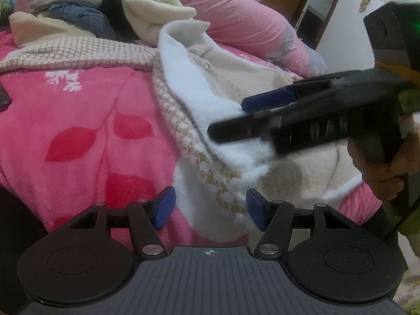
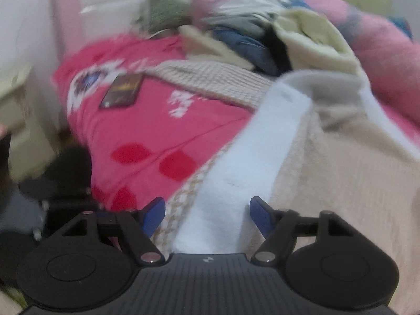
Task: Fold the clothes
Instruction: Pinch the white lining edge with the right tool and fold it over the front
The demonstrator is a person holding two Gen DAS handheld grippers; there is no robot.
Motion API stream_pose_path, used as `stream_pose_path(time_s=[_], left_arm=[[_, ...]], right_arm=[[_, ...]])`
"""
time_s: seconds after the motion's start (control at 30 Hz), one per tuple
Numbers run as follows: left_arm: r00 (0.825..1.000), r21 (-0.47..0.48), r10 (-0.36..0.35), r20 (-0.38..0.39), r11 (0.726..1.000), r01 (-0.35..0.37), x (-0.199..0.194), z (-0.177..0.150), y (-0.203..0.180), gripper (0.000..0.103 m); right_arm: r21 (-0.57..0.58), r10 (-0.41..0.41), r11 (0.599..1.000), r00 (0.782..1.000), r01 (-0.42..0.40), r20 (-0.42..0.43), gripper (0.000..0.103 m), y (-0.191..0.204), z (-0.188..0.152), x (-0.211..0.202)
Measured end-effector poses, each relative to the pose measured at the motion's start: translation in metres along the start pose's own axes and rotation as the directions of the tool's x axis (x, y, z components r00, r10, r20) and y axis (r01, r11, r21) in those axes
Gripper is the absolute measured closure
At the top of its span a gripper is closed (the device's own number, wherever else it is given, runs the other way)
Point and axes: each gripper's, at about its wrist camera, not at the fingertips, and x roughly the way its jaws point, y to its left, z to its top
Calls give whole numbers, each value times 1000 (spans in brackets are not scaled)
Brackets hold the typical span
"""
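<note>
A beige garment with white fleece lining and a houndstooth-patterned edge lies spread on the pink leaf-print blanket. In the left wrist view my left gripper is open low over the garment's near hem, which runs between the blue pads without being pressed. My right gripper comes in from the right above the white lining, held by a hand. The right wrist view is blurred. There my right gripper stands open over the white fleece strip, nothing pinched.
A pile of clothes, jeans and cream fleece among them, sits at the back of the bed beside a pink quilt roll. A waffle-knit beige cloth lies behind the garment. A dark flat phone-like object rests on the blanket.
</note>
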Motion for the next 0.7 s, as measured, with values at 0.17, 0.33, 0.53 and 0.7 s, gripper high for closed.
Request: stream_pose_path(time_s=[0.17, 0.33, 0.53, 0.7], left_arm=[[1000, 18, -5, -12, 1000, 5, 2, -1, 2, 43], [1000, 28, -5, -28, 1000, 6, 2, -2, 3, 43], [999, 35, 17, -34, 999, -16, 3, -2, -1, 43], [999, 51, 29, -43, 998, -26, 1, -1, -3, 43]], right_arm=[[-218, -98, 970, 993, 110, 63, 39, 19, -23, -11], [-339, -12, 940, 998, 31, 59, 43, 25, -30, -10], [-301, 44, 953, 999, -43, -3, 65, 4, -31, 20], [-116, -1, 993, 993, 15, 114, 94, -30, -28, -10]])
